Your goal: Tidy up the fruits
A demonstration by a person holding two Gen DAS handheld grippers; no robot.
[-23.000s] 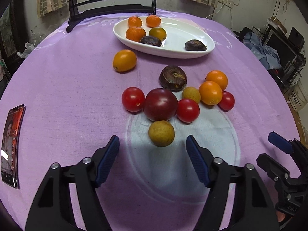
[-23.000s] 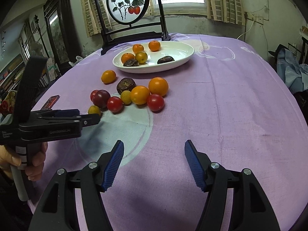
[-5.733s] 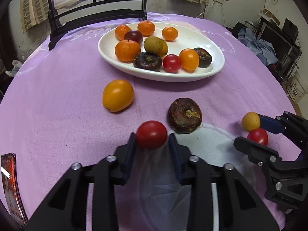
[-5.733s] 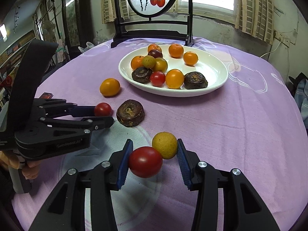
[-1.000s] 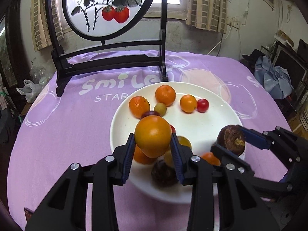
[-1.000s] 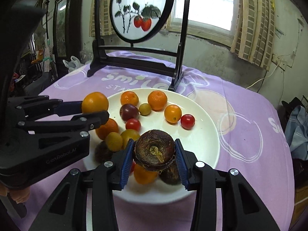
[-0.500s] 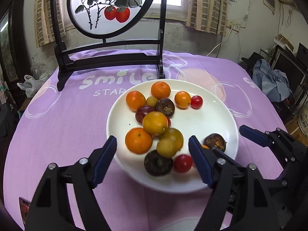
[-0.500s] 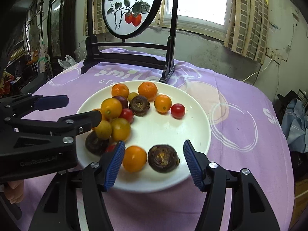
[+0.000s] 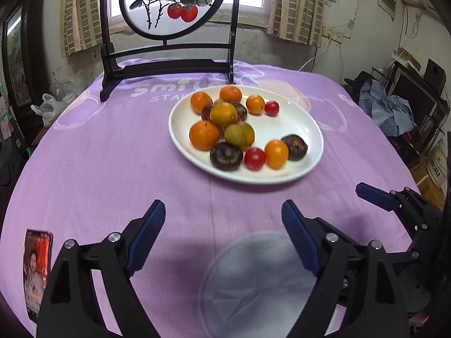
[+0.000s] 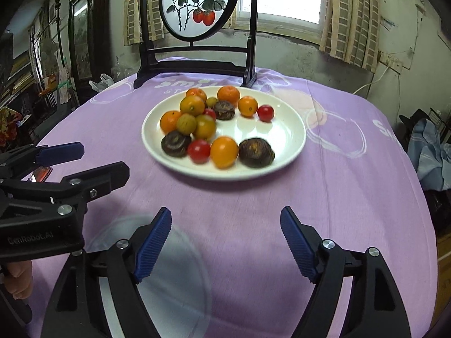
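Observation:
A white oval plate (image 9: pixel 304 124) (image 10: pixel 284 129) on the purple cloth holds several fruits: oranges, red tomatoes, yellow-green fruits and dark brown ones. An orange (image 9: pixel 203 135) lies at its left, a dark brown fruit (image 10: pixel 256 148) at its near right. My left gripper (image 9: pixel 222 225) is open and empty, back from the plate over the cloth. My right gripper (image 10: pixel 225 232) is open and empty, also short of the plate. The left gripper also shows at the left of the right wrist view (image 10: pixel 81 163).
A black framed screen with painted fruit (image 9: pixel 169 2) stands behind the plate. A phone (image 9: pixel 36 264) lies at the cloth's near left edge. A pale round patch (image 9: pixel 253 276) marks the cloth near me. Clutter and clothes (image 9: pixel 389 112) sit off to the right.
Both grippers have pulled back from the plate toward me, still open. The orange and the dark brown fruit they let go a moment before lie on the plate.

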